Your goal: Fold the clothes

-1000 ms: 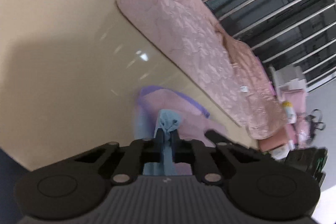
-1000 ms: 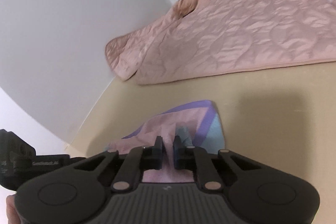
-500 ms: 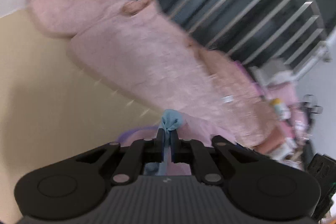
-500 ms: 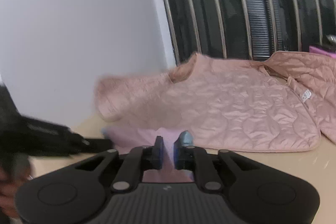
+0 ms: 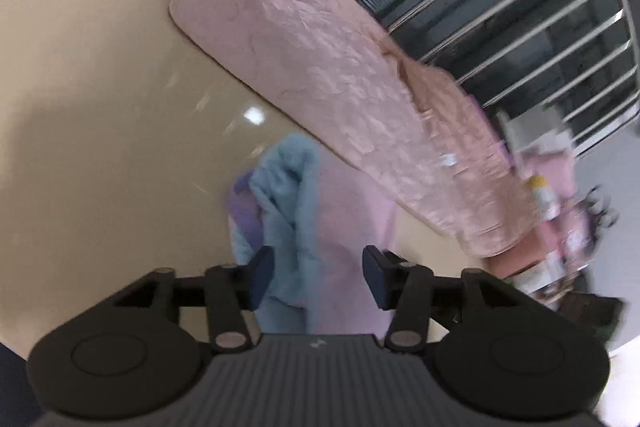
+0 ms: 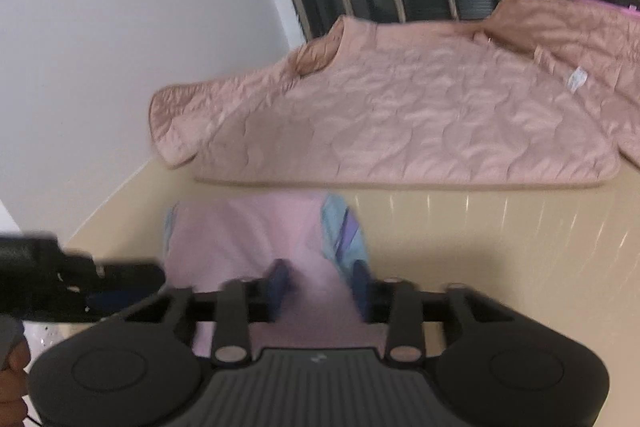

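Left wrist view: the left gripper [image 5: 318, 277] has just been opening; its jaws stand apart over the small pink-and-blue garment [image 5: 304, 211], which lies loose between them at 12 o'clock on the beige table [image 5: 100, 107], the quilted pink jacket [image 5: 320, 67] beyond at 1 o'clock.

Right wrist view: the right gripper [image 6: 320, 287] looks parted too, fabric between the jaws but no pinch visible. To finish well, both should probably lift clear straight upward, then smooth the fold.
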### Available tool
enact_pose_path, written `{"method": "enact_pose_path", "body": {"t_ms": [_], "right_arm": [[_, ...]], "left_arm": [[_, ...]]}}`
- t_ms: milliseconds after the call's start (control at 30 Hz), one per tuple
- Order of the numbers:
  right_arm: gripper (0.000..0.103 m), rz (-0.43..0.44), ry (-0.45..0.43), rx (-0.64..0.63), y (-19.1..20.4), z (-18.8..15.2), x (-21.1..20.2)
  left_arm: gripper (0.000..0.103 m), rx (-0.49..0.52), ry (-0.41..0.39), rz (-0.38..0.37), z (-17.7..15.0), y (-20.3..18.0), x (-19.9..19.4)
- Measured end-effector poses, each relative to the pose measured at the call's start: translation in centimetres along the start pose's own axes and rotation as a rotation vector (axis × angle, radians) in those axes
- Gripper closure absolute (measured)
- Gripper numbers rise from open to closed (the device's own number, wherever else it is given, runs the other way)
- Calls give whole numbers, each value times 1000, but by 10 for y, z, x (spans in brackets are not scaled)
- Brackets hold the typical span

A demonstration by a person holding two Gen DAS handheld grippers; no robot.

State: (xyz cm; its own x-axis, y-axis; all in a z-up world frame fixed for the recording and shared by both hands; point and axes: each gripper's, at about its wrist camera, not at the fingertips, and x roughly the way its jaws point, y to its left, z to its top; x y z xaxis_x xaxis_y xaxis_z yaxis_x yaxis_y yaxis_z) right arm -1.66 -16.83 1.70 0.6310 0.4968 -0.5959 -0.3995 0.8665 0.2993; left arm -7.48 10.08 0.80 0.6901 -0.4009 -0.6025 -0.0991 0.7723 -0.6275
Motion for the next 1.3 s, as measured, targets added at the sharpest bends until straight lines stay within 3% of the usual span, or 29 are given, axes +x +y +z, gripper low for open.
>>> {"method": "enact_pose_path", "body": {"t_ms": [100,167,267,333,400,500,567,767,800,867,967,1133,1300], "right_arm": [[94,-14,9,27,13,-18,-13],[94,-4,12,29,28,-36,-31],[93,14,-13,26,45,-57,-60],[86,2,-60,68,41,-58,-76],[76,-9,-74,127,30,-52,-78],[76,8,-54,188,15,-42,-71],[76,32,-43,226,9,-39,-65],[76,26,4,255,8,-45,-50],[79,27,7,254,9,-46,-48],[96,20,11,253,11,-47,-45],[100,10,-6,259,11,-45,-44],[101,14,-117,151,28,-32,-69],[101,-5,-146,84,41,-24,-72]], "left_arm": [[81,40,30,7,-2,-4,-1],[83,52,39,-3,-4,1,-8],[81,74,50,-6,-5,9,-19],[70,74,43,-37,-3,10,-22],[62,90,28,-58,1,10,-24],[58,94,22,-66,12,14,-21],[58,78,27,-71,18,23,-22],[59,196,126,-110,15,16,-13],[68,215,131,-107,13,12,-11],[96,214,159,-100,10,9,-5],[101,170,154,-93,10,11,-5],[101,162,88,-159,12,-3,-41],[101,147,122,-116,0,-1,-47]]}}
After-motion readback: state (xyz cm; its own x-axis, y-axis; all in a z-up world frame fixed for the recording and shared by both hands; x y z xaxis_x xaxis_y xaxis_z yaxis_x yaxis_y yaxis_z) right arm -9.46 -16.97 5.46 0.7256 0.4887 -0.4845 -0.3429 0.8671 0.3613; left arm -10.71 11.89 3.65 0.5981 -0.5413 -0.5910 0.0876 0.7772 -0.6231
